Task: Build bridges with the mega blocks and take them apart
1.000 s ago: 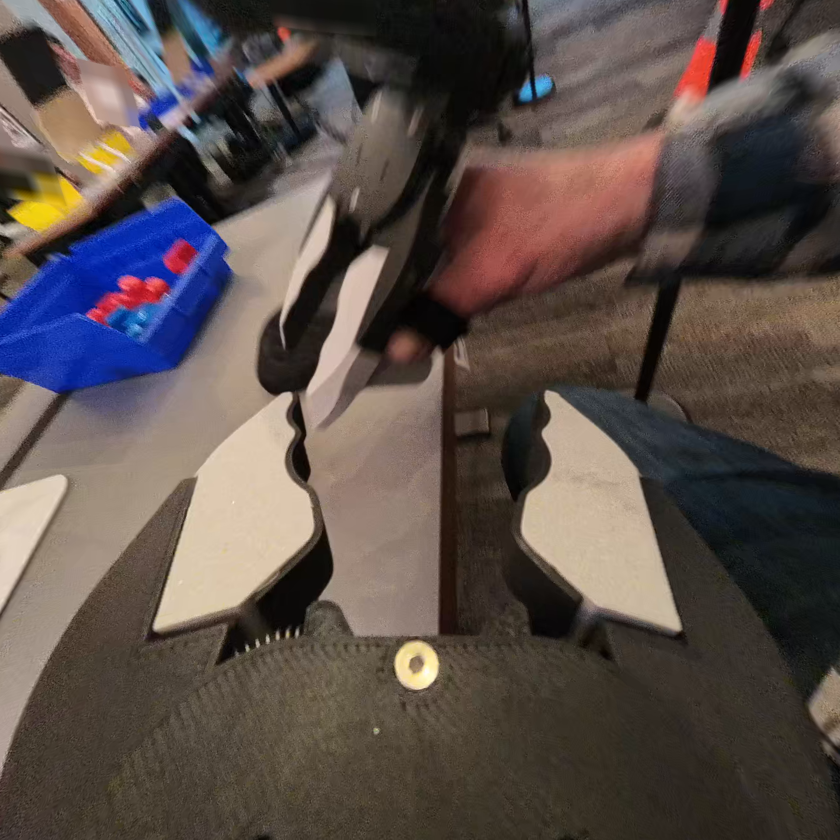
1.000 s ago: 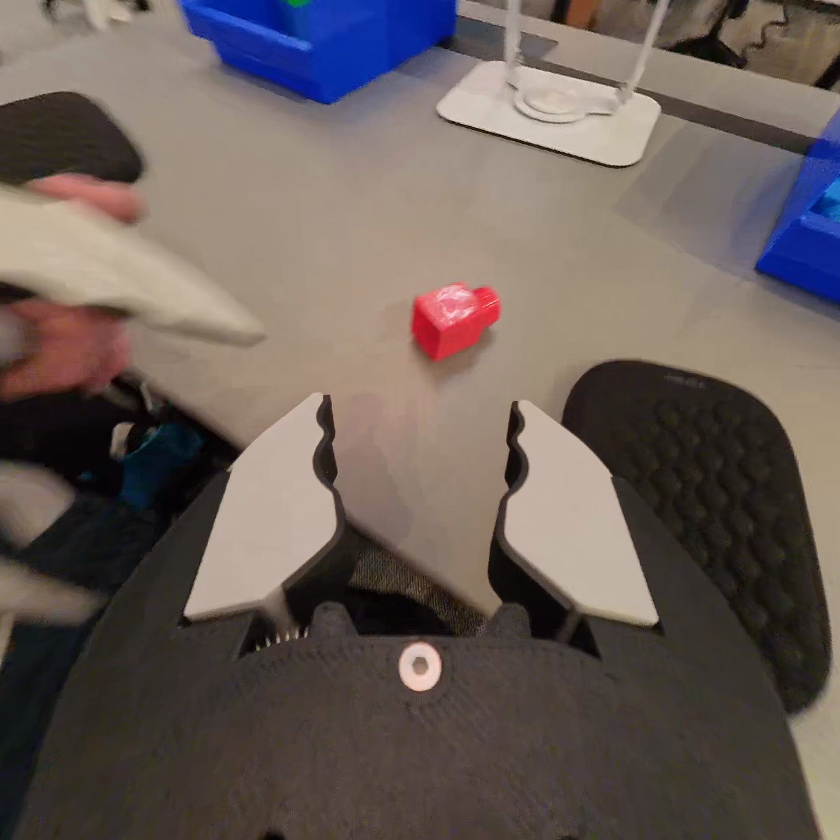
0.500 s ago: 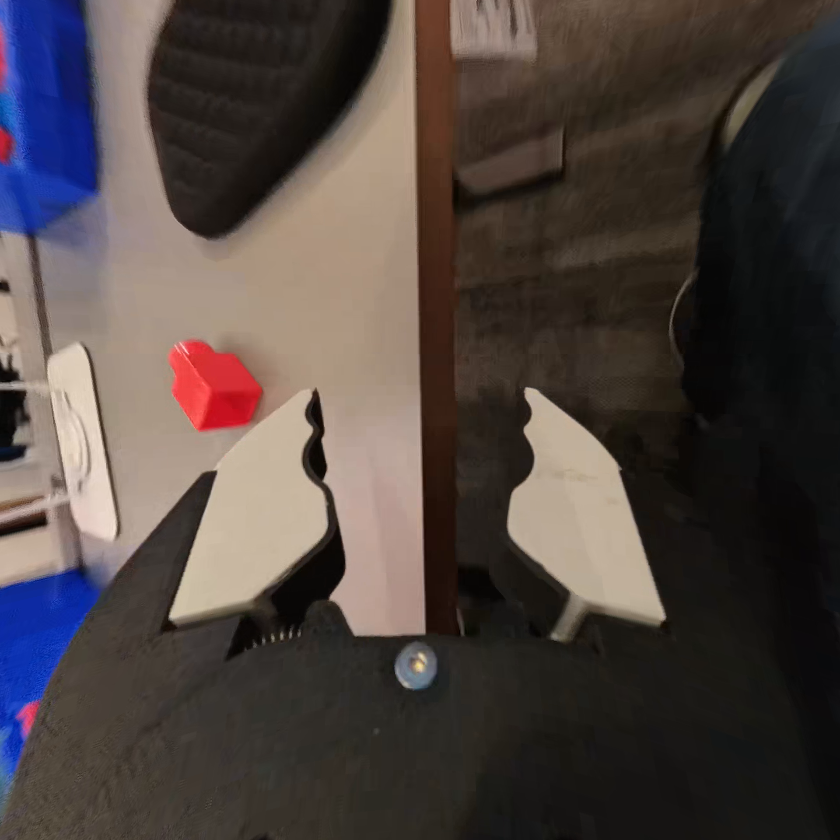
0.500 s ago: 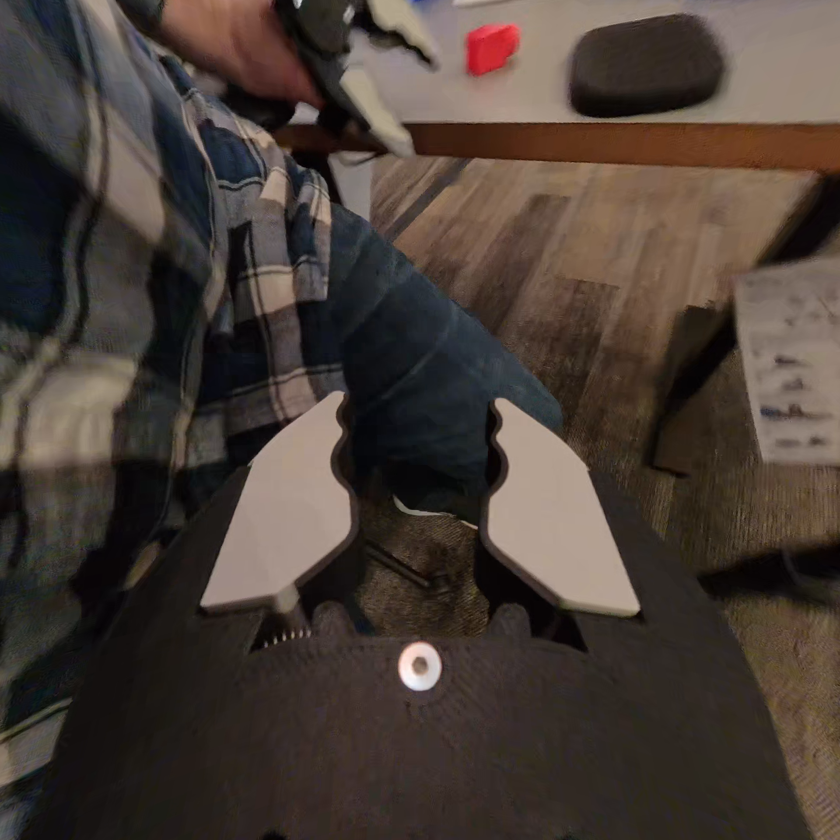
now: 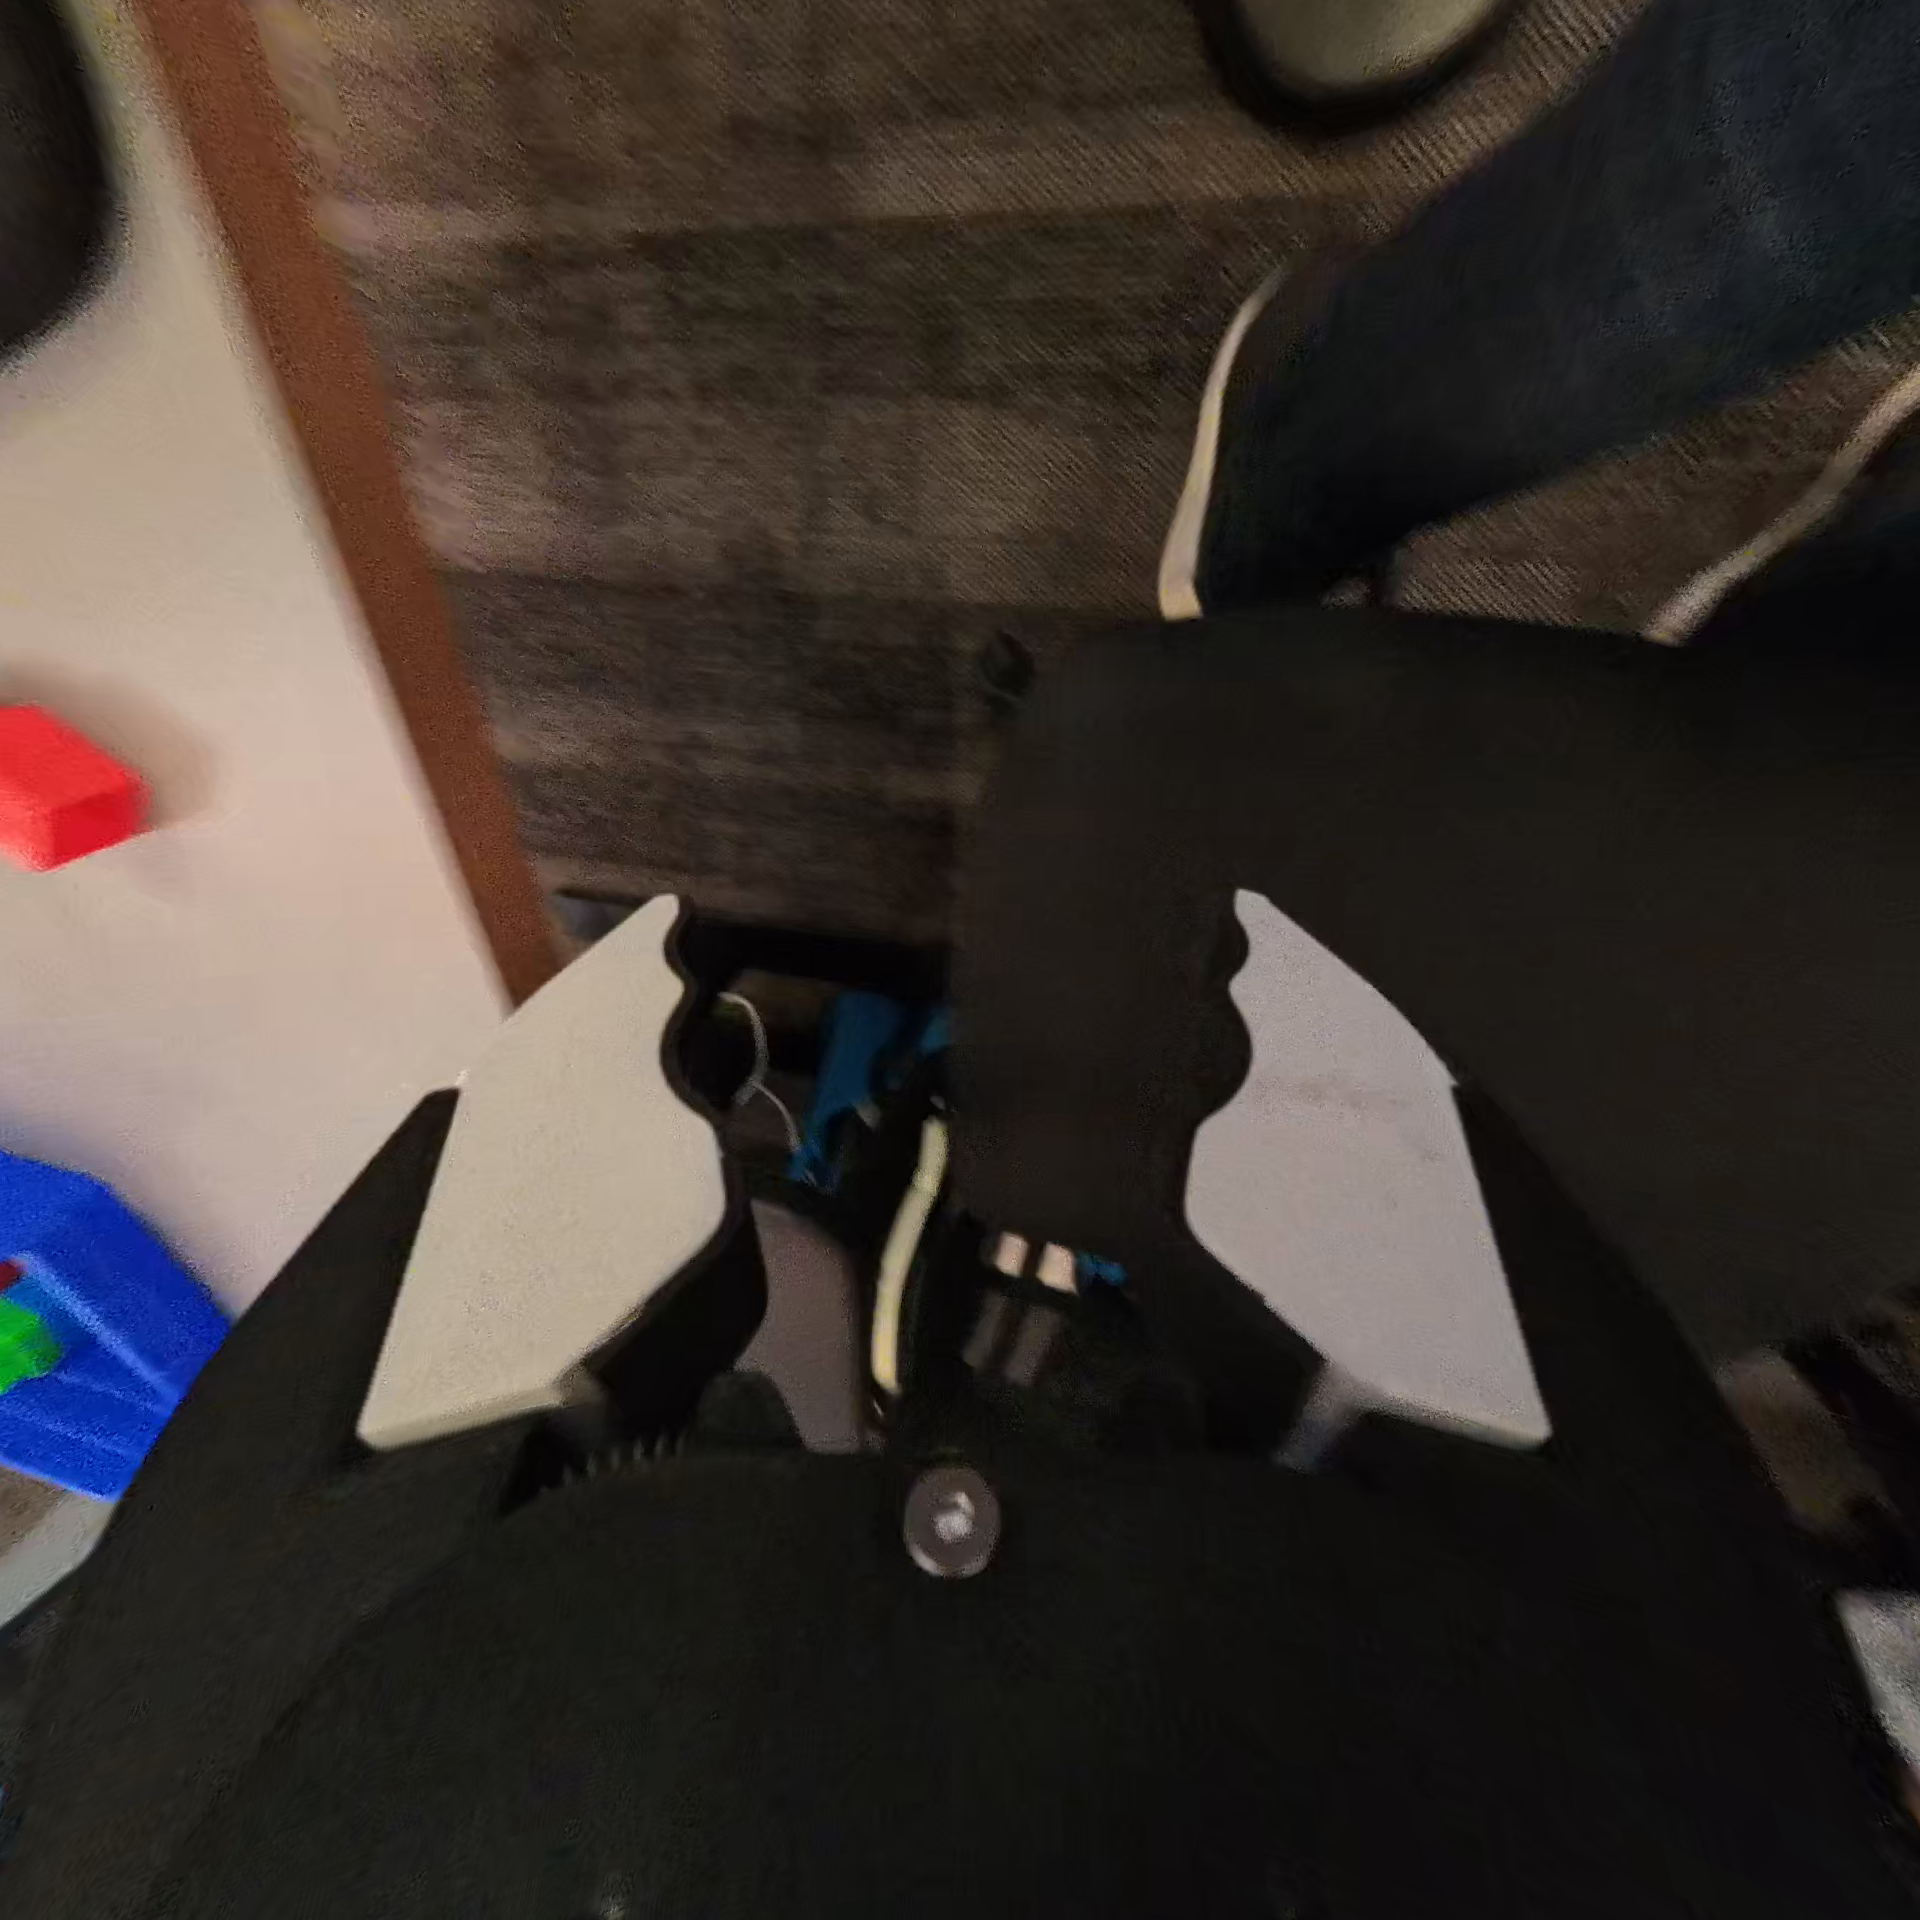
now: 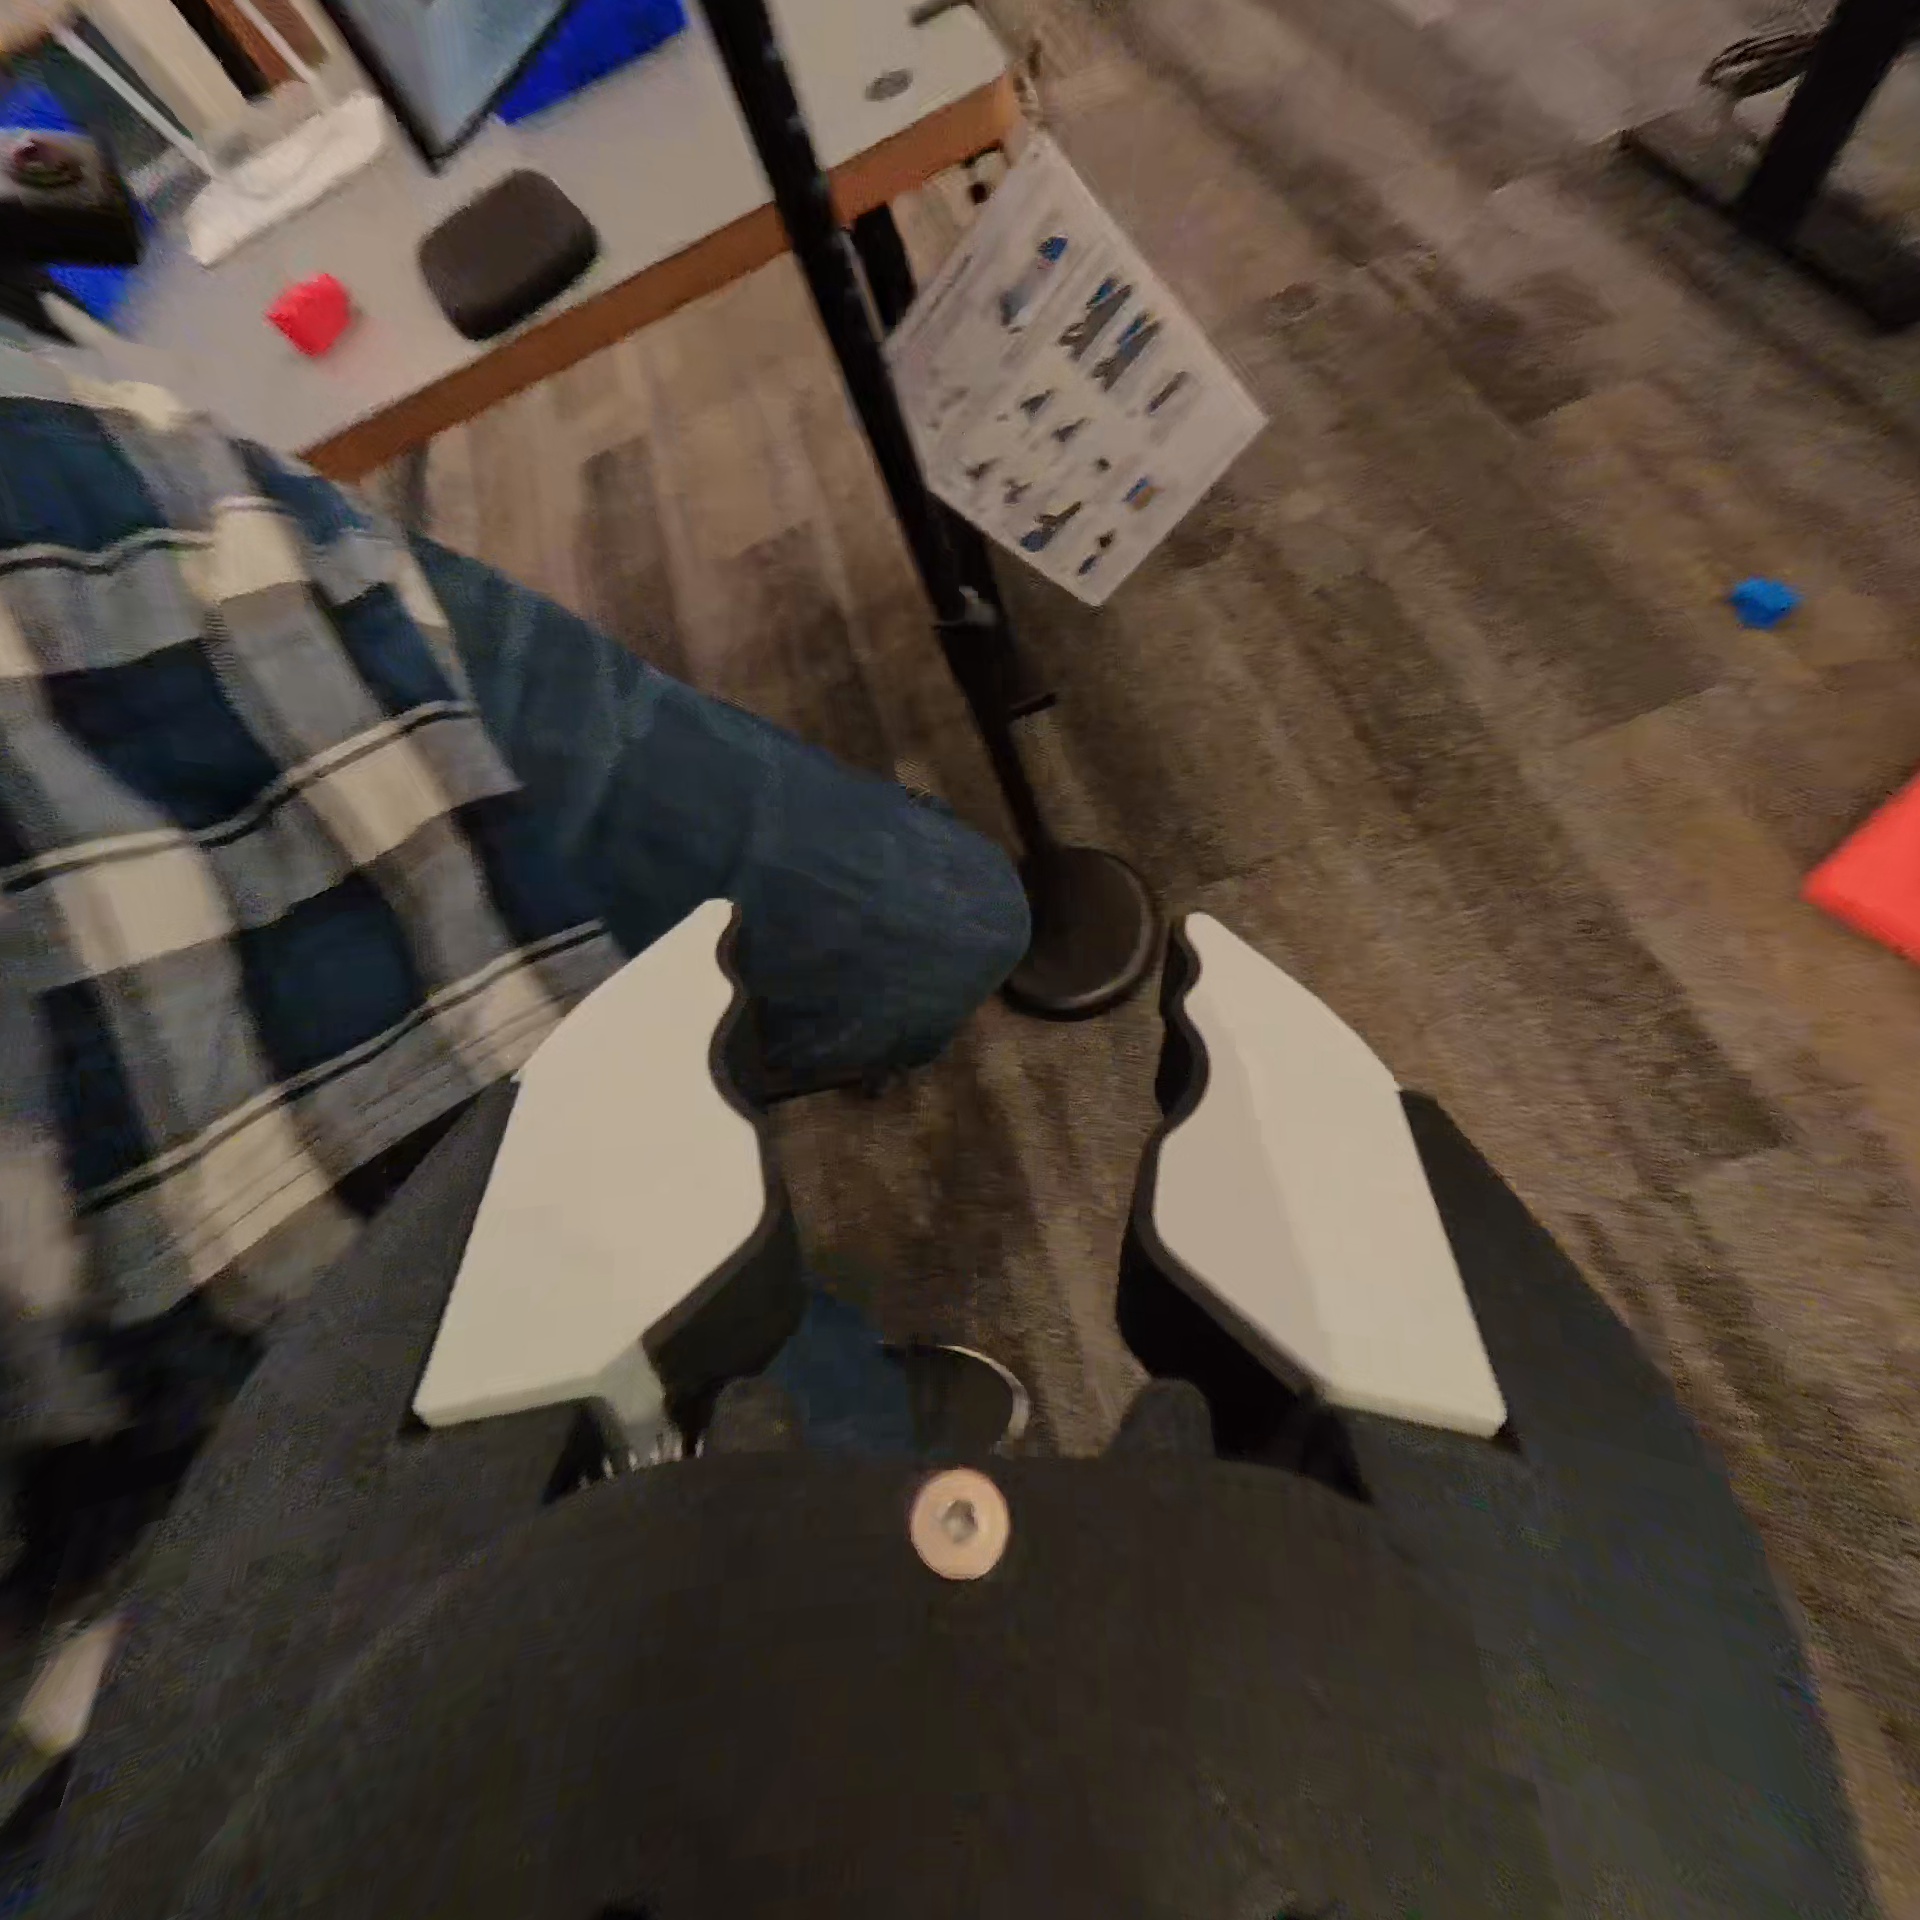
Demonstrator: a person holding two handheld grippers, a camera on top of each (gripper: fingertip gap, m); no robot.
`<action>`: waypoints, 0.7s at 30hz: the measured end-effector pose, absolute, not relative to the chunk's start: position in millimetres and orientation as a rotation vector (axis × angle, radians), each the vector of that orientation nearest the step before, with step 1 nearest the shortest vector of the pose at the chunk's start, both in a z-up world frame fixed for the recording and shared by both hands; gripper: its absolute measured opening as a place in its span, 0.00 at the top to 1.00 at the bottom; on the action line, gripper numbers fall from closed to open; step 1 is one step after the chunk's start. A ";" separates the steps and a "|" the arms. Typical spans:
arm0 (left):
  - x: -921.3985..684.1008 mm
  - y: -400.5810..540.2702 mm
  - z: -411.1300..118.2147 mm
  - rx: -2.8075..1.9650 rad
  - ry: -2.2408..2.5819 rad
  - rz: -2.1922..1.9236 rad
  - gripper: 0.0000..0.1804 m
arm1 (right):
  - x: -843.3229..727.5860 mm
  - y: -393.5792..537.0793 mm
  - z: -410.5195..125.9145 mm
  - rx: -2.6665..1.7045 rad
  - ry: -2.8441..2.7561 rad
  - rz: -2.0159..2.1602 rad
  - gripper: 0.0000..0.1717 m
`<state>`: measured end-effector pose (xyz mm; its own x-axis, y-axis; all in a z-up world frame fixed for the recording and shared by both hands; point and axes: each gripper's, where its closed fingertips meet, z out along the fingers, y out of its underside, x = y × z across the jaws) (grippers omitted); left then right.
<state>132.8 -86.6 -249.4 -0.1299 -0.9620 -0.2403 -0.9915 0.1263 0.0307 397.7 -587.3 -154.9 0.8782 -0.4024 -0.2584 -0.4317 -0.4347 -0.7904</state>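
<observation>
- Both grippers have swung away from the table since a second ago, when the right one hung over the red block; both now point down past the table edge toward the floor.
- Left gripper [image 5: 956,935]: jaws wide apart, nothing clamped, above dark gear beside the table [image 5: 156,520].
- Right gripper [image 6: 956,935]: jaws apart and bare, over the person's jeans-clad knee [image 6: 831,883].
- One red block [image 6: 309,312] lies on the table, next to one black pad [image 6: 507,249].
- One small blue block [image 6: 1763,603] lies on the floor.
- One blue bin [image 5: 94,1340] sits on the table.
</observation>
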 end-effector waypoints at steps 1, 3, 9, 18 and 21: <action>131.0 -105.8 -256.4 -1.996 2.277 0.289 0.48 | 419.5 -592.2 -150.6 -2.098 0.585 -0.006 0.55; 131.0 -143.8 -266.3 -2.069 2.362 0.295 0.48 | 467.6 -593.8 -141.9 -2.112 0.541 -0.094 0.56; 163.7 -234.6 -288.0 -2.294 2.401 0.206 0.45 | 620.9 -551.7 -144.4 -2.179 0.414 -0.161 0.51; 220.7 -346.7 -342.6 -2.905 2.173 0.096 0.44 | 866.7 -466.1 -267.0 -2.374 0.388 -0.019 0.49; 244.0 -380.4 -338.2 -3.148 1.855 0.002 0.45 | 948.4 -430.3 -323.0 -2.450 0.345 -0.006 0.50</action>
<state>244.0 -380.4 -338.2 0.5176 -0.8188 0.2481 -0.8184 -0.3893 0.4227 948.4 -430.3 -323.0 0.9652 -0.2483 -0.0824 -0.2454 -0.7505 -0.6136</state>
